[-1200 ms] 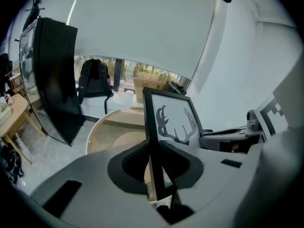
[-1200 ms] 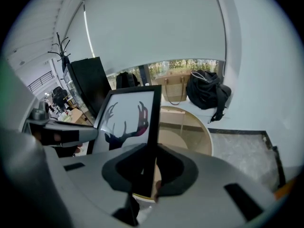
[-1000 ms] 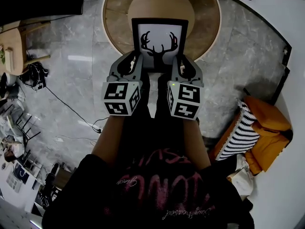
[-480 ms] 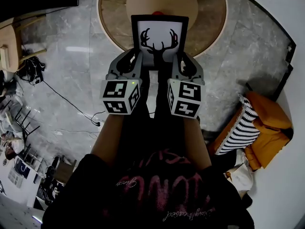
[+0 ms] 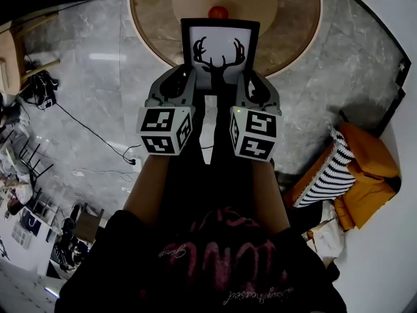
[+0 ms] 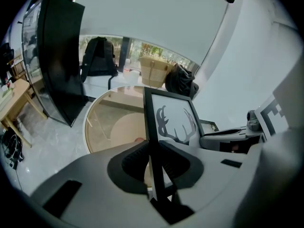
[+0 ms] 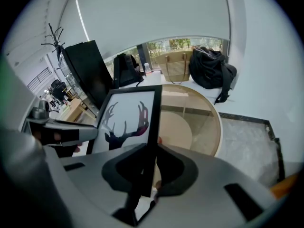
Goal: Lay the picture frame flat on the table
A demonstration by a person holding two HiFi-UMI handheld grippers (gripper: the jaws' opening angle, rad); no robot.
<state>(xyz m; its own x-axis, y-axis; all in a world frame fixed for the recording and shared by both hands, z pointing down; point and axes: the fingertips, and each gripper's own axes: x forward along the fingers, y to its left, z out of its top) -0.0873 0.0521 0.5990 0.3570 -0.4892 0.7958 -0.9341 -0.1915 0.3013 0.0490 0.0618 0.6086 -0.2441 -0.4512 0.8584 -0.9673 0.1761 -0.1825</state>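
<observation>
So the picture frame (image 5: 219, 49) is up in the air between the two grippers. The left gripper (image 5: 185, 83) is on its left edge and the right gripper (image 5: 249, 87) on its right edge. The head view only shows the grippers' backs and marker cubes, so you can't read the grip from there.

The gripper views sort that out. The left gripper (image 6: 154, 167) has both jaws closed tight on the thin black edge of the frame (image 6: 173, 120). The right gripper (image 7: 146, 171) is clamped the same way on the opposite edge of the frame (image 7: 127, 120).

Frame's in portrait. Its long axis runs up from the jaws, and the antler print faces back toward the person. It's standing up, nowhere near flat, maybe leaning a bit, hard to say with the fisheye.

Ahead of the jaws and lower down is the round worktop (image 5: 293, 25). The frame's bottom edge is hidden behind the grippers, so I can't tell if it touches.

Only the head view shows a small red thing (image 5: 218, 12) on the worktop just past the frame's top edge. Only the gripper views show a backpack (image 6: 99, 56) and a basket (image 7: 178, 63) further beyond.
</observation>
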